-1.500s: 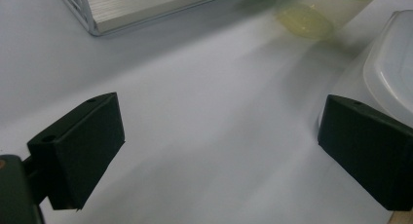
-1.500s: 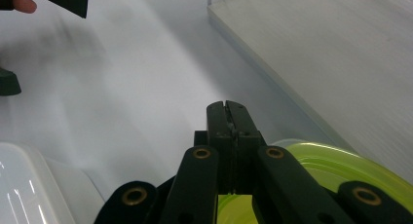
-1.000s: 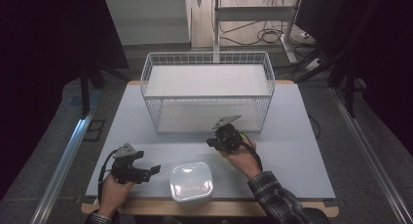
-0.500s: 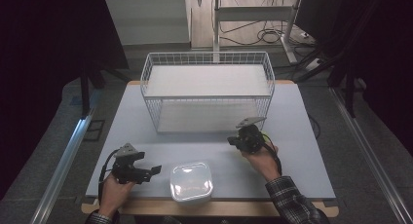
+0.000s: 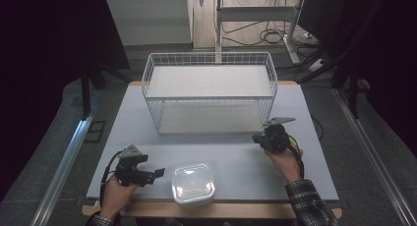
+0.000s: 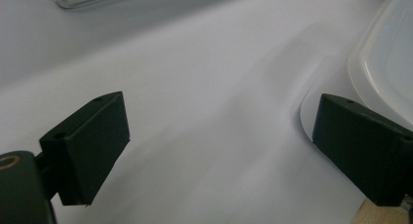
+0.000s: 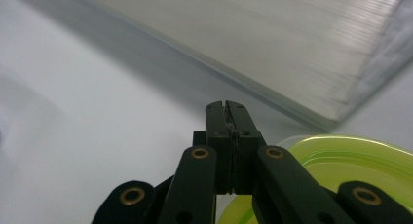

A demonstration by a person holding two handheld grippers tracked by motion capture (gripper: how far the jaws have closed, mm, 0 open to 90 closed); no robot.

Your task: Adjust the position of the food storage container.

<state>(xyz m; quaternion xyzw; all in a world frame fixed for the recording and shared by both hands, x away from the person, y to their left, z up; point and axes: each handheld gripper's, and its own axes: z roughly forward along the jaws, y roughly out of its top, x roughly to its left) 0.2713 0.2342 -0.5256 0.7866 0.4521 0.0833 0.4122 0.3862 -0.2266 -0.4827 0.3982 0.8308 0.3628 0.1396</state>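
Lidded white container [image 5: 193, 183] sits at the bench's [image 5: 236, 157] near edge, just beside the left tongs [image 5: 158, 173], whose jaws stand spread with nothing between; right tongs [image 5: 257, 139], pressed together and empty, hover near the wire basket's [image 5: 209, 96] front corner, above a yellow-green disc [image 7: 341, 160].

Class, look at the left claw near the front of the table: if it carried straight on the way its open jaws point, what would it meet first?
The left claw points level toward the white lidded box beside it. Judging by the left gripper view, one jaw stands beside the box's rim, so the box looks likely to be met first, though the depth is uncertain.
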